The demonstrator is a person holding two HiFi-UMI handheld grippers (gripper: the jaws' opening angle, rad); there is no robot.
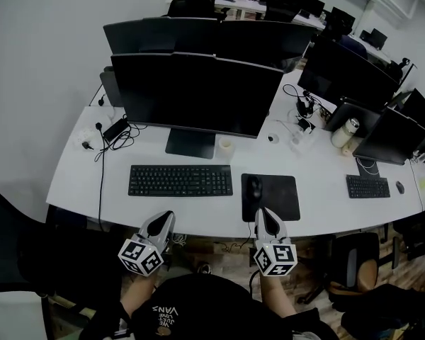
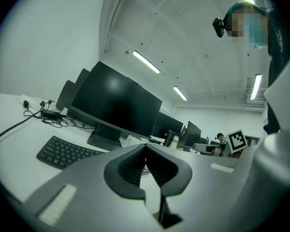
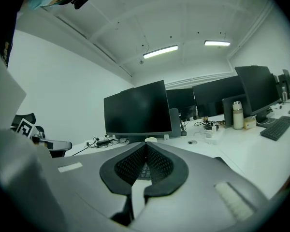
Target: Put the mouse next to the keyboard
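Note:
A black mouse [image 1: 253, 186] lies at the left edge of a black mouse pad [image 1: 276, 198], a short way right of the black keyboard [image 1: 180, 180] on the white desk [image 1: 78, 179]. My left gripper [image 1: 166, 218] hovers at the desk's front edge below the keyboard's right end, shut and empty. My right gripper [image 1: 264, 213] hangs over the pad's front edge, just below the mouse, also shut with nothing in it. In the left gripper view the shut left gripper [image 2: 145, 147] points past the keyboard [image 2: 62, 152]. The right gripper [image 3: 146, 144] faces the monitor [image 3: 137, 108].
A large monitor [image 1: 195, 94] stands behind the keyboard, with cables and a power adapter [image 1: 115, 131] at the desk's back left. A small white cup [image 1: 227, 147] sits by the monitor stand. More monitors, a bottle [image 1: 350, 127] and a second keyboard [image 1: 367, 186] fill the right side. A black chair [image 1: 7, 239] is at left.

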